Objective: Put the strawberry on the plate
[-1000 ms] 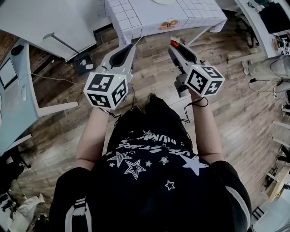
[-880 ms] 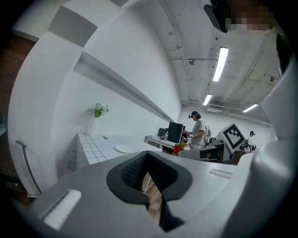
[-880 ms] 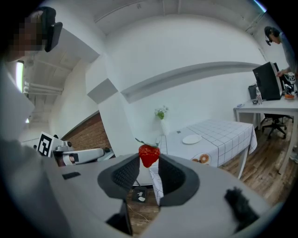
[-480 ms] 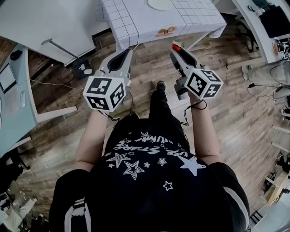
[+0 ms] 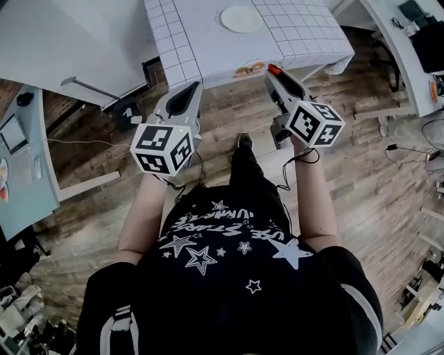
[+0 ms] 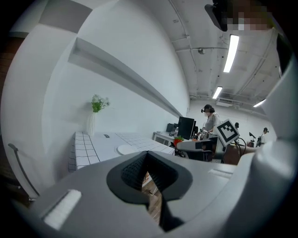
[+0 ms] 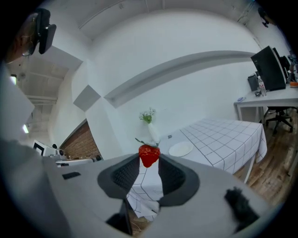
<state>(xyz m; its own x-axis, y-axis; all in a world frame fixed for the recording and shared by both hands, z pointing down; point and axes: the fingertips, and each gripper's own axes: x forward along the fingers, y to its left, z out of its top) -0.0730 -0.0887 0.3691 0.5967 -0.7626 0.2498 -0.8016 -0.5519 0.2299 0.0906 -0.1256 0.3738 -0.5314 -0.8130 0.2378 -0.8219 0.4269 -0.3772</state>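
A red strawberry [image 7: 149, 155] with green leaves sits pinched between the tips of my right gripper [image 7: 149, 161], which is shut on it. In the head view the right gripper [image 5: 275, 72] holds the strawberry [image 5: 274, 68] just at the near edge of the white checked table [image 5: 201, 35]. A round white plate [image 5: 241, 19] lies further back on that table, and it also shows as the plate [image 7: 180, 149] beyond the fruit. My left gripper [image 5: 195, 87] hangs over the wooden floor short of the table, its tips together, holding nothing. Past the left gripper [image 6: 147, 158] the plate [image 6: 130, 149] is visible.
A white vase with flowers [image 7: 150, 123] stands at the table's far end by the wall. A printed card [image 5: 250, 68] lies at the near table edge. A white desk [image 5: 76, 35] stands to the left, another desk with a monitor [image 7: 270, 69] to the right. A person [image 6: 212, 121] stands far off.
Both grippers have moved forward toward the checked table, the strawberry still in the right one. The table and plate have come further into the head view.
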